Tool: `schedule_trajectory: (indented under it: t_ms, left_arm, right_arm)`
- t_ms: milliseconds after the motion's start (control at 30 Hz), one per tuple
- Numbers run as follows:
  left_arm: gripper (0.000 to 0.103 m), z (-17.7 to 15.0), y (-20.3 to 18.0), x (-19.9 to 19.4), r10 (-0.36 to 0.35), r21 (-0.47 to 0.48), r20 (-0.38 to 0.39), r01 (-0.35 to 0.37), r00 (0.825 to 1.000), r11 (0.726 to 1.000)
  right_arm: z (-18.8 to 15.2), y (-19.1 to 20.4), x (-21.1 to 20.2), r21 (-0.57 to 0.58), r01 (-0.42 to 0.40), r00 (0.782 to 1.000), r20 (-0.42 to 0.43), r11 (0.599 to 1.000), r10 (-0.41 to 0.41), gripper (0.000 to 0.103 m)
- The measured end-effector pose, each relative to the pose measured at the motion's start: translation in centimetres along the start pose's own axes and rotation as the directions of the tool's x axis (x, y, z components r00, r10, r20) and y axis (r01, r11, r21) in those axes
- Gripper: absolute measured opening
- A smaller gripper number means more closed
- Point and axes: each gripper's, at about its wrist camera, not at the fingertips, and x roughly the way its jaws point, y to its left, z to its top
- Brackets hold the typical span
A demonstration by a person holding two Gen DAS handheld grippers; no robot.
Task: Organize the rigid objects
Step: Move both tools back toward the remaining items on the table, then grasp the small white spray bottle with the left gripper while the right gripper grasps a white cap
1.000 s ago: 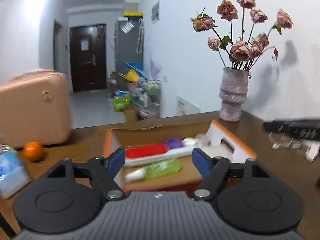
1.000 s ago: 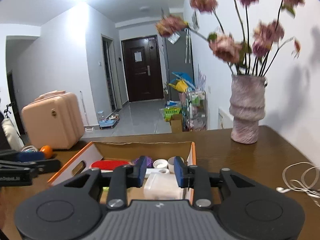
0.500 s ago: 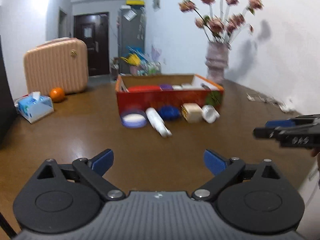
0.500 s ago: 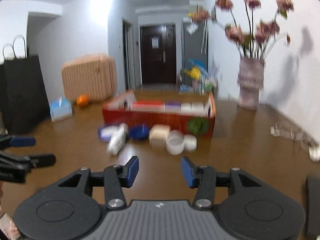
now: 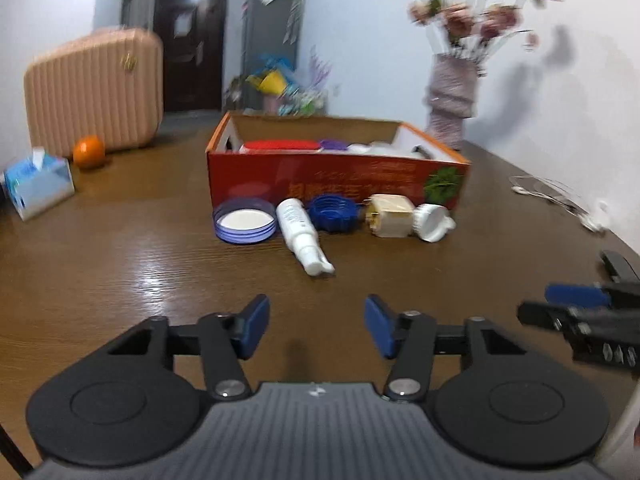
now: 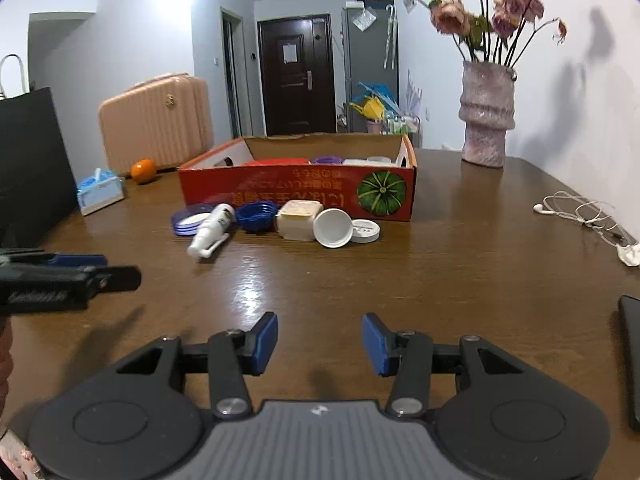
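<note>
right gripper (image 6: 319,338) view only: black bag (image 6: 28,168)

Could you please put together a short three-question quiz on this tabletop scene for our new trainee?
1. True or false: the white spray bottle stands upright inside the red box.
2. Which lies nearest the box's pumpkin picture? A) the orange B) the small white lid C) the tissue pack
3. Fill in: the left gripper and right gripper each hold ____.

Key:
1. False; it lies on its side on the table, in front of the box.
2. B
3. nothing; both are open.
</note>
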Motion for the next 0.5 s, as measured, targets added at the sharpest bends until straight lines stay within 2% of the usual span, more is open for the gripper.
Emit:
schedule_trajectory:
  t_ms: [67,133,267,333,400,433,500]
  left_arm:
    - [0.047,1.1,0.5,2.5,0.012,-0.041,-0.031,-0.013,0.999,0.999]
    - [0.047,1.8,0.8,4.5,0.026,-0.04,-0.054,-0.029,0.998,0.999]
    - [0.046,2.7,1.8,7.2,-0.011,-0.093,-0.097,0.002,0.995,0.996]
    - [0.047,3.1,2.2,7.8,-0.028,-0.119,-0.091,0.017,0.995,0.993]
    - [0.053,3.5,2.4,8.5,-0.049,-0.143,-0.085,0.037,0.995,0.989]
    - [0.062,3.7,2.5,8.8,-0.05,-0.167,-0.079,0.037,0.996,0.985]
    - [0.063,4.1,2.6,9.4,-0.038,-0.182,-0.072,0.024,0.997,0.983]
  right_arm:
    - [0.8,-0.3,1.7,-0.003,-0.005,1.0,-0.011,1.0,0.005,0.046]
    - [1.7,-0.5,3.6,-0.014,-0.012,1.0,-0.017,1.0,0.012,0.046]
    - [3.7,-0.9,7.1,-0.025,-0.01,1.0,-0.018,1.0,0.009,0.046]
    - [4.8,-1.1,9.0,-0.027,-0.005,1.0,-0.015,1.0,0.005,0.046]
    - [5.7,-0.9,10.7,-0.042,0.01,1.0,-0.016,0.999,-0.01,0.046]
    - [6.1,-0.9,11.6,-0.051,0.017,1.0,-0.019,0.999,-0.018,0.046]
    - [6.6,-0.8,12.9,-0.058,0.023,0.999,-0.03,0.998,-0.024,0.046]
